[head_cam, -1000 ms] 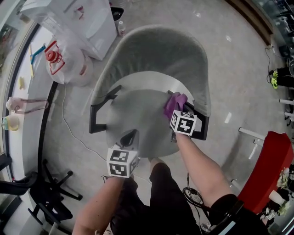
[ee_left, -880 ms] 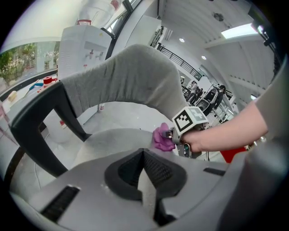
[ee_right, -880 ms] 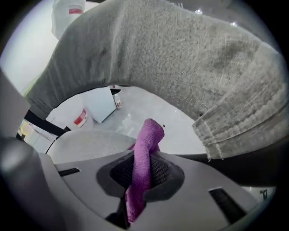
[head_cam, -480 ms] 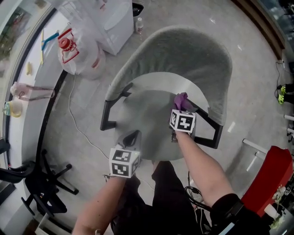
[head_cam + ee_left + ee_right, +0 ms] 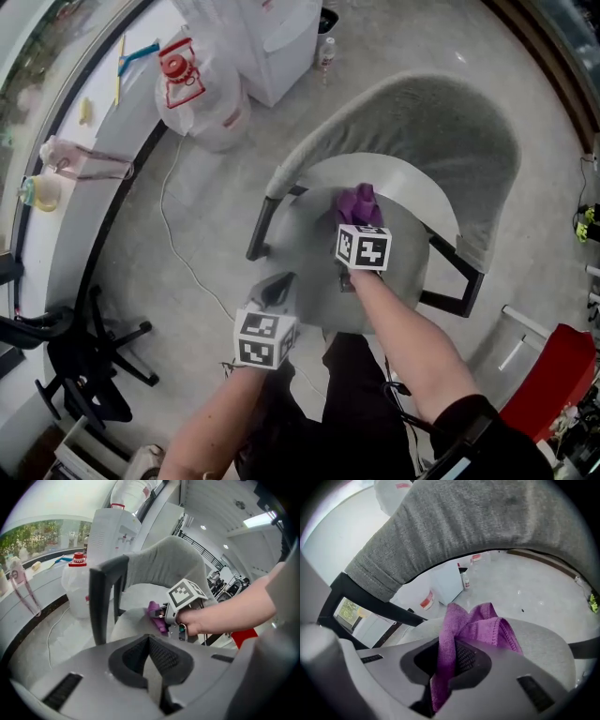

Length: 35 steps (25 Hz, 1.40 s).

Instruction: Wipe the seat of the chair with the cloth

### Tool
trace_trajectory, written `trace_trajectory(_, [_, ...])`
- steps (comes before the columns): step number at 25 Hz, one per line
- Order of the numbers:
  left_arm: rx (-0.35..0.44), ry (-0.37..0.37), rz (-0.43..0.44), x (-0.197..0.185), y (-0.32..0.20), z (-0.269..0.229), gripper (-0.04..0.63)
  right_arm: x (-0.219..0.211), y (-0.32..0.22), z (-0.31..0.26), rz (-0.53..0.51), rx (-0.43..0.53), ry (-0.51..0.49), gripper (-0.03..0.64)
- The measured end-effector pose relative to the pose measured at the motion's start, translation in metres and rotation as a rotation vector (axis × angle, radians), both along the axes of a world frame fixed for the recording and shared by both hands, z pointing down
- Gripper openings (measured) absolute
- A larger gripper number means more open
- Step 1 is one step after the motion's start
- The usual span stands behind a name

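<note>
Cloth (image 5: 474, 626) in right gripper (image 5: 449, 662), on seat (image 5: 546, 649)

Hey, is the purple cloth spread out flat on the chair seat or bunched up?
Bunched up. The cloth rises in crumpled folds, pinched between the shut jaws of the right gripper, over the seat.

The cloth's (image 5: 461, 625) lower end vanishes between the right gripper's (image 5: 450, 663) jaws; forearms (image 5: 403, 342) hide the seat's (image 5: 305, 239) front edge.

Bright even daylight, fisheye edges, slight blur
</note>
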<state>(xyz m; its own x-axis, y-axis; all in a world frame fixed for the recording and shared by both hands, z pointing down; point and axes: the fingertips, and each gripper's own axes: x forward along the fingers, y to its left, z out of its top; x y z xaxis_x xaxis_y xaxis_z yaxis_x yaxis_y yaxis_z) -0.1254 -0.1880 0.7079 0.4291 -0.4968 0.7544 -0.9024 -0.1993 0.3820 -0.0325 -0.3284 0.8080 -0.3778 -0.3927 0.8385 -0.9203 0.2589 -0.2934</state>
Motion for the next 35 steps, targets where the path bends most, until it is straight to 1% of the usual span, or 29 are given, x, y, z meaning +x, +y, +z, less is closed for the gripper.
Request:
trace_trajectory(5, [-0.003,0.001,-0.051,-0.024,0.01,0.001,0.005,-0.042,0.0,-0.004,-0.059,0.007,-0.052,0.044])
trace_trajectory(9, [0.003,0.0,-0.065,-0.038,0.02,0.002,0.005,-0.078,0.005,-0.004,-0.104,0.001,-0.104,0.044])
trace_trajectory(12, [-0.001,-0.003,-0.08,-0.046,0.025,0.002,0.005,-0.098,0.01,-0.005,-0.109,-0.022,-0.166,0.044])
trace_trajectory(14, [-0.001,-0.001,-0.086,-0.05,0.027,0.0,0.005,-0.11,0.016,-0.008,-0.144,-0.039,-0.208,0.044])
trace_trajectory(16, [0.003,0.003,-0.09,-0.054,0.027,-0.001,0.005,-0.117,0.02,-0.008,-0.177,-0.042,-0.211,0.044])
trace_trajectory(19, [0.012,0.005,-0.092,-0.056,0.024,-0.003,0.005,-0.12,0.018,-0.011,-0.175,-0.028,-0.226,0.044])
trace_trajectory(24, [0.014,-0.006,-0.059,-0.051,0.027,-0.012,0.005,-0.109,0.021,-0.028,-0.144,-0.002,-0.264,0.044])
trace_trajectory(31, [0.032,-0.009,-0.014,-0.038,0.021,-0.033,0.005,-0.086,0.01,-0.079,-0.152,0.101,-0.277,0.044])
trace_trajectory(33, [0.056,0.004,0.002,-0.031,0.016,-0.048,0.005,-0.076,0.01,-0.098,-0.147,0.127,-0.278,0.044])
trace_trajectory(35, [0.098,0.03,0.042,-0.021,0.013,-0.068,0.005,-0.063,0.013,-0.119,-0.139,0.149,-0.28,0.044])
